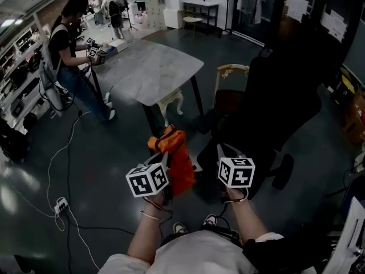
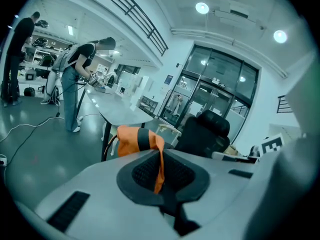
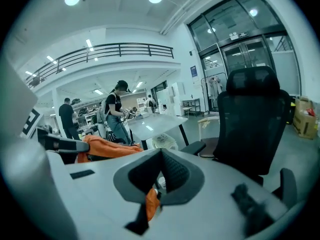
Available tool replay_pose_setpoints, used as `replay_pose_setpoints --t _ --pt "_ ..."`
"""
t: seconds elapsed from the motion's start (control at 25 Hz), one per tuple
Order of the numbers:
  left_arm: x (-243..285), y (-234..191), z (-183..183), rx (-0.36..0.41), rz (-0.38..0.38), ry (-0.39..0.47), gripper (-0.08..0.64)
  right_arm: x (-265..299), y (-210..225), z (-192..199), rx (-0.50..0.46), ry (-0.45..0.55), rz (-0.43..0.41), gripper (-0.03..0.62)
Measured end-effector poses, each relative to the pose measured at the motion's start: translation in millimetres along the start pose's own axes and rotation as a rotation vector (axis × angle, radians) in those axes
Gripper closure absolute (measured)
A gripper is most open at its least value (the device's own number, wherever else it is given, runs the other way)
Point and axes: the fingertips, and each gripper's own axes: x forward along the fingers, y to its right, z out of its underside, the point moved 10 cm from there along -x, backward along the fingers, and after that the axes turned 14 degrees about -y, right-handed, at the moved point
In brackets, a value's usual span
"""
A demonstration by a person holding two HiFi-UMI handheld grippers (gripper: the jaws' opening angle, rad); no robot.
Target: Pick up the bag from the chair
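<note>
Dark glossy floor (image 1: 102,153); grey table (image 1: 148,67) (marbled top)

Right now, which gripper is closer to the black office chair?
Right. The right gripper is just in front of the black office chair; the left gripper sits farther left, gripping the orange bag.

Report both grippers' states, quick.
Left gripper: closed on a strap of the orange bag.
Right gripper: closed, pinching an orange strip, apparently part of that bag.

Bag (image 1: 178,164) left of the chair (image 1: 274,107), table (image 1: 149,68) behind both, a person (image 1: 71,44) at the table's left end
</note>
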Motion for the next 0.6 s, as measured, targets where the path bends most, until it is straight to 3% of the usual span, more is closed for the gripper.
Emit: replay_pose_setpoints --t 0.6 --pt "-9.4 7.0 0.7 0.013 -0.013 0.010 0.535 -8.9 -4.3 0.1 -0.021 -0.016 -0.018 0.560"
